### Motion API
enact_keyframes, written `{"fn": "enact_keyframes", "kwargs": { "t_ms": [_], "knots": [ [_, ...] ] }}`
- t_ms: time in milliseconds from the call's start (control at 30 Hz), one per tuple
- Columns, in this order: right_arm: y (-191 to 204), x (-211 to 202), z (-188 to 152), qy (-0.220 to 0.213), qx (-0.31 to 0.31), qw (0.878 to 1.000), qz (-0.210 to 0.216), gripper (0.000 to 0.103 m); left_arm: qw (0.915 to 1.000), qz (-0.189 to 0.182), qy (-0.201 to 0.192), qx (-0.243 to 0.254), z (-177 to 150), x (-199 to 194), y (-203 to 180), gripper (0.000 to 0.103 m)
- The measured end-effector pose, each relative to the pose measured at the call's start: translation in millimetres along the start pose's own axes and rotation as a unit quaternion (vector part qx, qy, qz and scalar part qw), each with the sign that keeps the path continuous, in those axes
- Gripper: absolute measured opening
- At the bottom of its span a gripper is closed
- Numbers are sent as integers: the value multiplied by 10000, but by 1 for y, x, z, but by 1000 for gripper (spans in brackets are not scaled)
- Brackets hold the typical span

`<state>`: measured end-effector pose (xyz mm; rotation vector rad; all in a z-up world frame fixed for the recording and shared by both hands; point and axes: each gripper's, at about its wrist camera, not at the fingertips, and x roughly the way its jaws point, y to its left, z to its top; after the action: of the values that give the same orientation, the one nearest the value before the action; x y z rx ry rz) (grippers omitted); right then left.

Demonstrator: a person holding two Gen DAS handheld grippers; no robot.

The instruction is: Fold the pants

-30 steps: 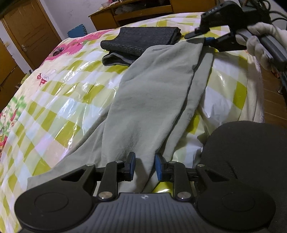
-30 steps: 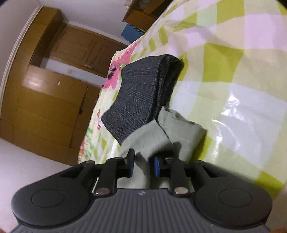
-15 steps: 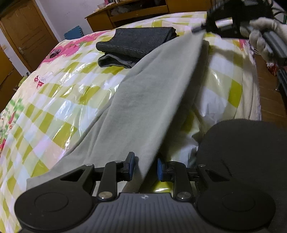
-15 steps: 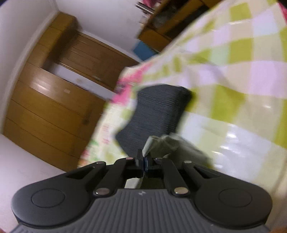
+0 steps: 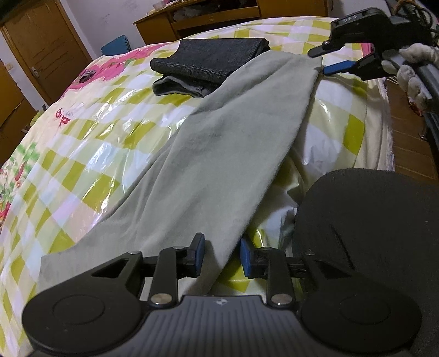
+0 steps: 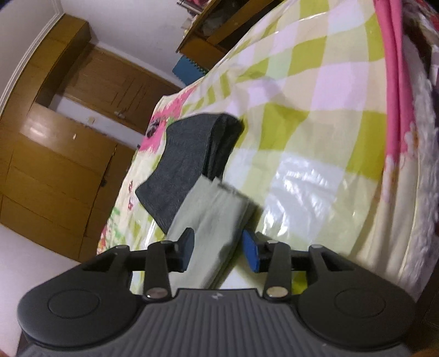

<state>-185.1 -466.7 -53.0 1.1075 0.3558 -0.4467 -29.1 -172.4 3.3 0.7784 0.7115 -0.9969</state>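
Light grey-green pants (image 5: 219, 153) lie lengthwise on the checked bed, legs stacked one on the other. My left gripper (image 5: 221, 256) is open at the near end, its jaws on either side of the cloth's edge. My right gripper (image 5: 319, 61) is open at the far leg ends, held by a gloved hand. In the right wrist view the right gripper (image 6: 218, 254) is open with the leg hems (image 6: 219, 208) lying between its jaws on the bed.
A folded dark grey garment (image 5: 208, 61) lies beyond the pants, touching the far leg end; it also shows in the right wrist view (image 6: 189, 162). The bed's right edge (image 5: 384, 123) drops to a wooden floor. A black round cushion (image 5: 370, 219) sits near right. A wooden desk (image 5: 219, 19) stands behind.
My right gripper, shut on the leg ends half a second ago, has opened and the hems now lie on the bed. The pants lie flatter. My left gripper stays open.
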Motion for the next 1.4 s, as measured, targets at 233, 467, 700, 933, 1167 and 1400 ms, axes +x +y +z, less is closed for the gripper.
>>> {"fn": "enact_keyframes", "kwargs": {
  "t_ms": [233,467,700,933,1167,1400],
  "knots": [
    [31,11,16,-163,-470,9988,-31,4,10000,-13,0,-35,-3,-1,2,45],
    [27,31,22,281,-754,9955,-496,6,9999,-51,-49,-94,-3,1,4,47],
    [19,21,17,208,-533,9971,-502,11,9999,-60,-58,-96,-5,0,5,47],
    [33,38,29,328,-738,9963,-306,11,9999,-58,-44,-104,-4,0,5,47],
    [32,41,28,420,-662,9944,-711,32,9998,-63,-42,-178,-7,-1,6,48],
    [9,19,10,335,78,9989,-323,35,9999,-32,-71,-96,-7,-4,6,48]
  ]
}}
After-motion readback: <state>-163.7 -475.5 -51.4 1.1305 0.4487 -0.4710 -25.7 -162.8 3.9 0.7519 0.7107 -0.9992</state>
